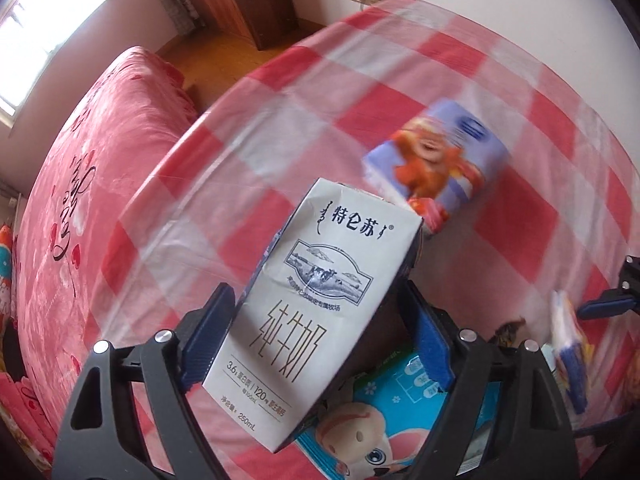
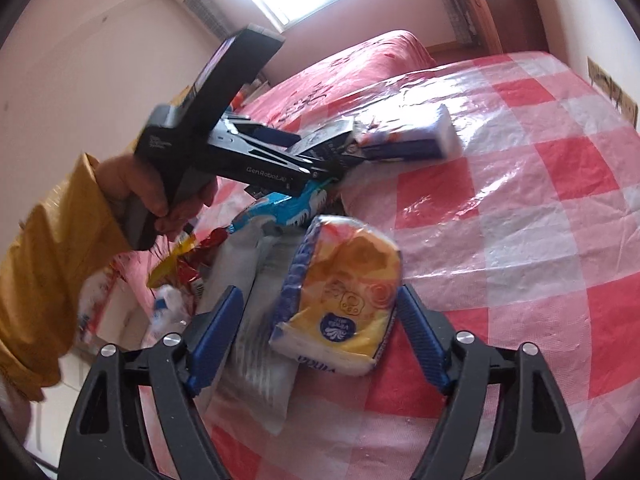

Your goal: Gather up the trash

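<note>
Milk carton (image 1: 316, 312) sits clamped in the left gripper (image 1: 316, 336), lifted for binning, while the right gripper (image 2: 316, 336) gapes around a yellow tissue pack (image 2: 340, 300).

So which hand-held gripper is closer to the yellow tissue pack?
Right. The right hand-held gripper has the yellow tissue pack between its open fingers; the left hand-held gripper is farther off, clamped on the milk carton.

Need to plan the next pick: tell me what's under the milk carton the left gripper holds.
Below the milk carton, clamped in the left gripper, lies a blue cartoon-printed packet on the checked tablecloth. The carton covers the packet's left part.
</note>
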Demonstrator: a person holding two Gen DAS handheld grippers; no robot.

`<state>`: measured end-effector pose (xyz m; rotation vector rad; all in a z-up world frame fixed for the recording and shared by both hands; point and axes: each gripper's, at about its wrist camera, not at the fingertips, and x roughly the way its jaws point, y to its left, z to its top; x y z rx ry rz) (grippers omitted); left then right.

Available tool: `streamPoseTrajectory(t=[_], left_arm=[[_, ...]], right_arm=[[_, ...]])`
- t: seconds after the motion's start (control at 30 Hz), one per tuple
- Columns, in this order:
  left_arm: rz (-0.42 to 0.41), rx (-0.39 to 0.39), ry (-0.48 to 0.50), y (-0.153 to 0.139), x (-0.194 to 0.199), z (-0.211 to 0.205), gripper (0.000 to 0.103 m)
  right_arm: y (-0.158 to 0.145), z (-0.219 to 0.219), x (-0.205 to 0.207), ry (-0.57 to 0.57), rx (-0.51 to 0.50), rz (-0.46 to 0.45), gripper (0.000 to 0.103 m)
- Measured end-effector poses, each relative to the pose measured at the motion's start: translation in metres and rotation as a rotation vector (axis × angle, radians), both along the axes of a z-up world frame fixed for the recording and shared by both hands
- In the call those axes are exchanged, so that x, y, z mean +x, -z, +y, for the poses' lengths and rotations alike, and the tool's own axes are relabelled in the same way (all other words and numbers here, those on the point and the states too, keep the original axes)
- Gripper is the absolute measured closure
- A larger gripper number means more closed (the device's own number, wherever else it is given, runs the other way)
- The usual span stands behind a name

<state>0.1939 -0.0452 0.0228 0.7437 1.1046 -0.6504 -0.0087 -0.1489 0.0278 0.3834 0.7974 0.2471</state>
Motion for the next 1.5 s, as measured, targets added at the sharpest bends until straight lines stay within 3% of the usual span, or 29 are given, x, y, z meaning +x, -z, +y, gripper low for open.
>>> streamPoseTrajectory(t=[0.4, 0.73, 1.03, 1.2, 1.33, 1.43, 1.5], left_arm=[[0.019, -0.077, -0.027, -0.007, -0.059, -0.003, 0.027], [-0.001, -0.182, -0.172, -0.017, -0.07, 0.023, 0.034], [-0.029, -0.286, -0.262, -0.035, -0.078, 0.049, 0.036], [-0.059, -0.343, -0.298, -0.051, -0.091, 0.065, 0.037], [-0.076, -0.391, -0.326, -0.064, -0.102, 0.08, 0.039], [-0.086, -0.431, -0.34, -0.074, -0.115, 0.092, 0.04], [-0.09, -0.46, -0.35, -0.078, -0.124, 0.1, 0.041]], right_arm=[[0.0, -0.018, -0.012, 0.04, -0.048, 0.024, 0.036], [-0.005, -0.028, -0.019, 0.089, -0.162, -0.004, 0.037], [-0.009, -0.016, -0.019, 0.018, -0.185, -0.047, 0.071], [-0.011, -0.009, -0.021, 0.006, -0.249, -0.079, 0.073], [-0.013, -0.01, -0.024, 0.007, -0.194, -0.071, 0.087], [-0.018, -0.009, -0.028, 0.023, -0.199, -0.077, 0.092], [-0.02, -0.014, -0.033, 0.032, -0.151, -0.075, 0.093]])
